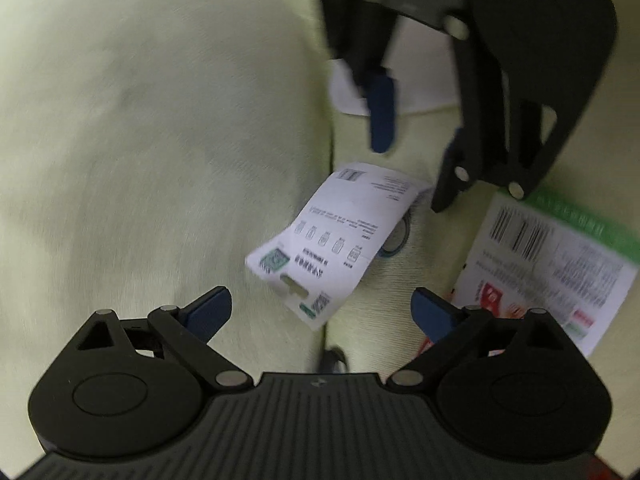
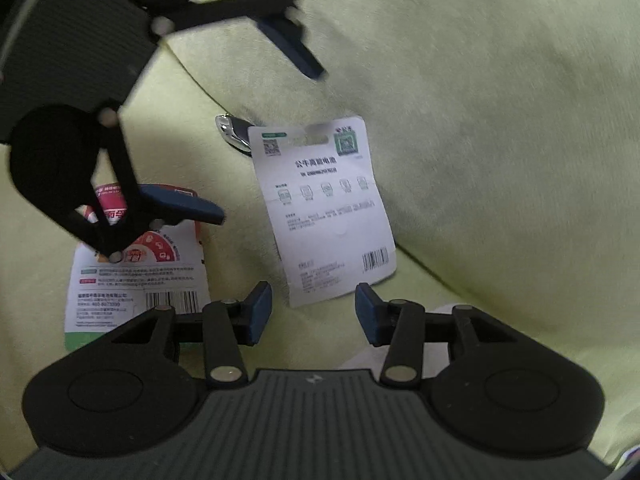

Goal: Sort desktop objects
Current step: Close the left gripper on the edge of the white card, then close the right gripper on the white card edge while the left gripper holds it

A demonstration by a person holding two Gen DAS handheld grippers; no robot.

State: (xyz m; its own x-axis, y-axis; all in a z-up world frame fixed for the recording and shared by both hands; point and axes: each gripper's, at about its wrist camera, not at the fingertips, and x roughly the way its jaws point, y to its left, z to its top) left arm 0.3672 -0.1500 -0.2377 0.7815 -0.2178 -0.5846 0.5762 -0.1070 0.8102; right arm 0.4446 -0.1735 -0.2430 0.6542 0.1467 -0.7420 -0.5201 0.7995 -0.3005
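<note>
A white battery card (image 1: 340, 236) (image 2: 324, 208) with printed text and a barcode lies on the pale yellow-green cloth (image 1: 160, 140) (image 2: 500, 120), between the two grippers. A second card (image 1: 548, 268) (image 2: 140, 272), red, white and green, lies beside it. My left gripper (image 1: 322, 312) (image 2: 268, 144) is open and empty just short of the white card. My right gripper (image 2: 314, 308) (image 1: 410, 176) is open and empty at the card's barcode end. A silver metal piece (image 2: 232, 132) pokes out from under the white card, and a dark ring (image 1: 396, 240) shows at its edge.
A fold in the cloth (image 1: 330, 140) runs past the white card. A white sheet (image 1: 348, 92) lies on the cloth behind my right gripper. Motion blur softens both views.
</note>
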